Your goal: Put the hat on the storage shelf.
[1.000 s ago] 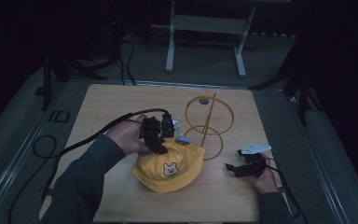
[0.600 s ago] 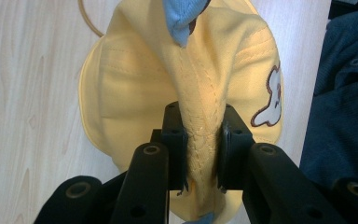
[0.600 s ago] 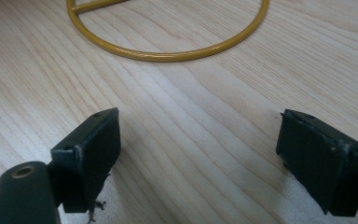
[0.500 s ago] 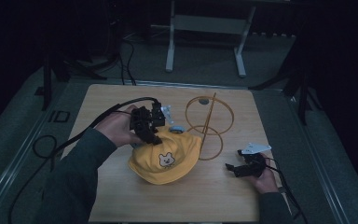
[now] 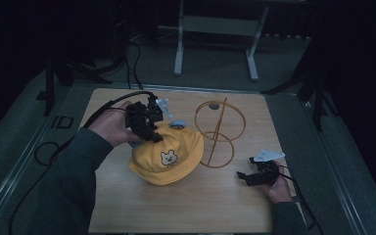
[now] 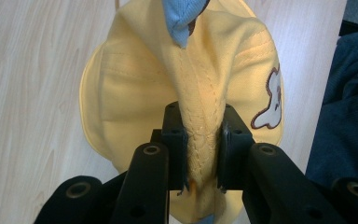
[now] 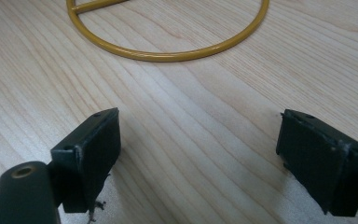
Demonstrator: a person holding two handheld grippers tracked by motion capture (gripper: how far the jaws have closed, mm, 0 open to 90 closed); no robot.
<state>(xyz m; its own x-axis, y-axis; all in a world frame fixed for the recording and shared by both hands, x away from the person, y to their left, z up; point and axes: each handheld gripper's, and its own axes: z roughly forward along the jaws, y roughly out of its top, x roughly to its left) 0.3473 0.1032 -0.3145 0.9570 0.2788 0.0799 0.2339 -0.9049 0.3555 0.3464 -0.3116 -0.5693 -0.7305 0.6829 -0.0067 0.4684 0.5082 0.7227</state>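
Yellow cap, bear patch

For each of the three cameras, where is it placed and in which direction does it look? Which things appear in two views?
High view: above the person's side, looking forward and down on the wooden table; both forearms, left gripper, right gripper.
Left gripper view: rides on the left gripper, looking down its jaws, shut on the yellow cap; a dark sleeve at right.
Right gripper view: rides on the right gripper, jaws open, looking low across the table at the gold wire stand.
Shared: the cap and the stand each appear also in the high view.
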